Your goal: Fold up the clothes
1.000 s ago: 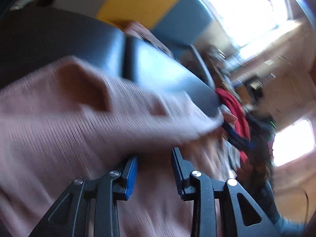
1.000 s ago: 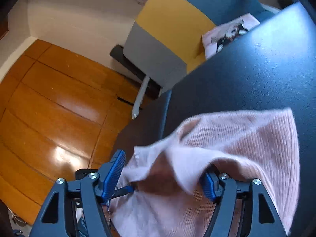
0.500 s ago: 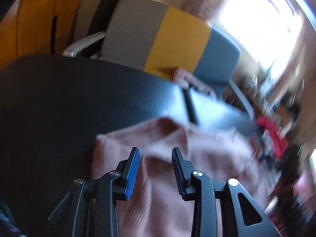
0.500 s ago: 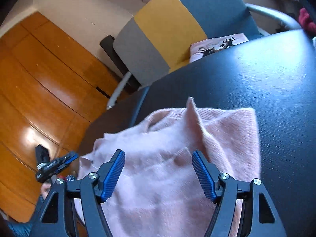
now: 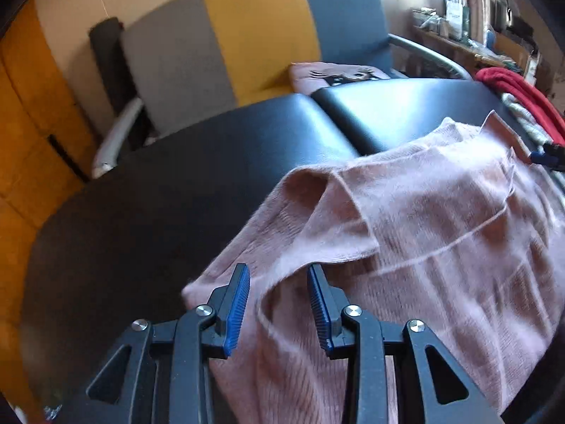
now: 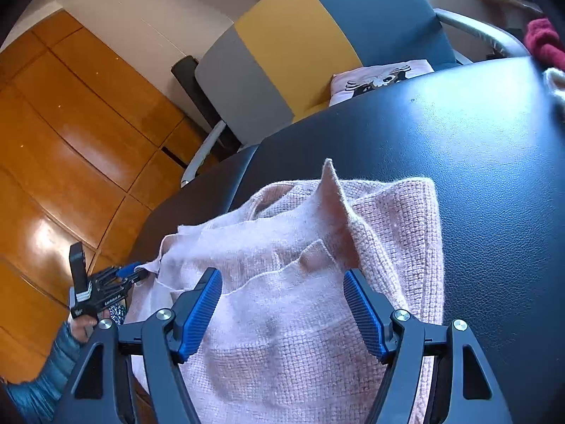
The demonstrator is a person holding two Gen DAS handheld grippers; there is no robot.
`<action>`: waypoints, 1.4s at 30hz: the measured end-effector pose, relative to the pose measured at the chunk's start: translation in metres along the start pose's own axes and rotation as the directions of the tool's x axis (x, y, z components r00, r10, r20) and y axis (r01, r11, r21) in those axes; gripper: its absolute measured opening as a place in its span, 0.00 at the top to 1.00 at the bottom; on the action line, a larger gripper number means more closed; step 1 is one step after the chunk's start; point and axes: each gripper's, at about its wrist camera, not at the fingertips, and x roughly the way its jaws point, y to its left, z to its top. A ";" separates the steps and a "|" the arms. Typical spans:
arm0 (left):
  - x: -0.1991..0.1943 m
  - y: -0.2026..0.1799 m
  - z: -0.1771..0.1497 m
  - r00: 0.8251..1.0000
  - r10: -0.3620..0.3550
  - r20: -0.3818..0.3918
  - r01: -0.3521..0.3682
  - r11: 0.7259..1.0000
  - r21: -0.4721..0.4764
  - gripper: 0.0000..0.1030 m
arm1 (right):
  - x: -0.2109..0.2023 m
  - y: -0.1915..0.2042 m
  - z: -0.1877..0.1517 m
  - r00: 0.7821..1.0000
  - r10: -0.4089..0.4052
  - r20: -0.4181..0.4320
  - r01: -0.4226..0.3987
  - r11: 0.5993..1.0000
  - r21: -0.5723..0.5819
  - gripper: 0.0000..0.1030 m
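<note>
A pink knitted sweater (image 5: 423, 219) lies rumpled and partly doubled over on the black padded table (image 5: 159, 194). It also shows in the right wrist view (image 6: 300, 282). My left gripper (image 5: 279, 304) is open just above the sweater's near edge, with a fold of cloth between its blue pads but not pinched. My right gripper (image 6: 282, 307) is open wide over the sweater's middle and holds nothing. The left gripper also shows in the right wrist view (image 6: 123, 275), at the sweater's left edge.
A grey, yellow and blue chair (image 5: 254, 35) stands behind the table, with a folded pink printed garment (image 5: 335, 74) on its seat. Red and white clothes (image 5: 512, 88) lie at the table's far right. Orange wood floor (image 6: 70, 141) is on the left.
Both grippers have let go of the sweater and drawn back. The sweater has dropped onto the table and settled. The left camera has swung from the room toward the chair.
</note>
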 end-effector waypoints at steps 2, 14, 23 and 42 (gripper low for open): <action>0.005 0.023 0.004 0.990 -0.141 0.020 0.143 0.976 -0.166 0.88 | -0.001 -0.002 0.002 1.000 -0.014 0.005 0.014 1.000 -0.006 0.30; 0.028 0.067 -0.029 0.932 -0.348 0.098 0.353 0.818 -0.454 0.81 | 0.017 -0.003 0.038 0.984 -0.179 0.002 0.177 0.973 -0.145 0.34; 0.018 0.041 -0.019 0.961 -0.253 0.110 0.276 0.895 -0.350 0.97 | 0.055 0.015 0.039 0.945 -0.316 -0.082 0.277 0.910 -0.309 0.96; 0.039 0.077 -0.032 0.989 -0.118 0.084 0.145 0.830 -0.539 0.96 | 0.039 0.000 0.066 0.920 -0.386 0.062 0.391 0.897 -0.206 1.00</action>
